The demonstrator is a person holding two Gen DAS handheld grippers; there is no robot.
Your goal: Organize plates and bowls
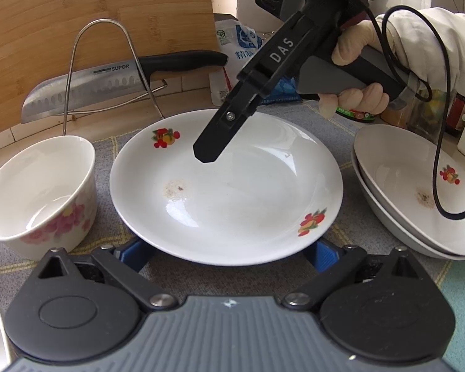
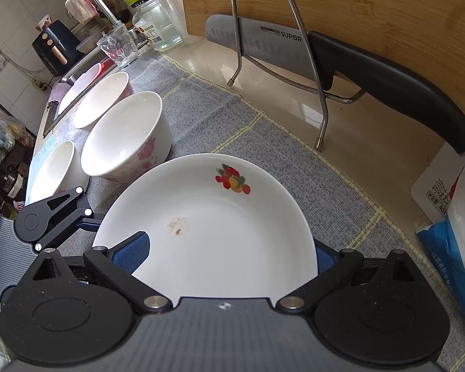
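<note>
Hiding both tools' fingertips: plate (image 1: pixel 232 198).

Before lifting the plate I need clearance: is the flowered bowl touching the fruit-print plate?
Apart. The left wrist view shows a strip of grey mat between the flowered bowl and the fruit-print plate.

A glossy beige tabletop (image 2: pixel 294 108) carries a grey checked mat (image 2: pixel 220 124). White tiled walls (image 2: pixel 12 9) rise behind the sink (image 2: pixel 77 74). Daylight glares off the stone.
</note>
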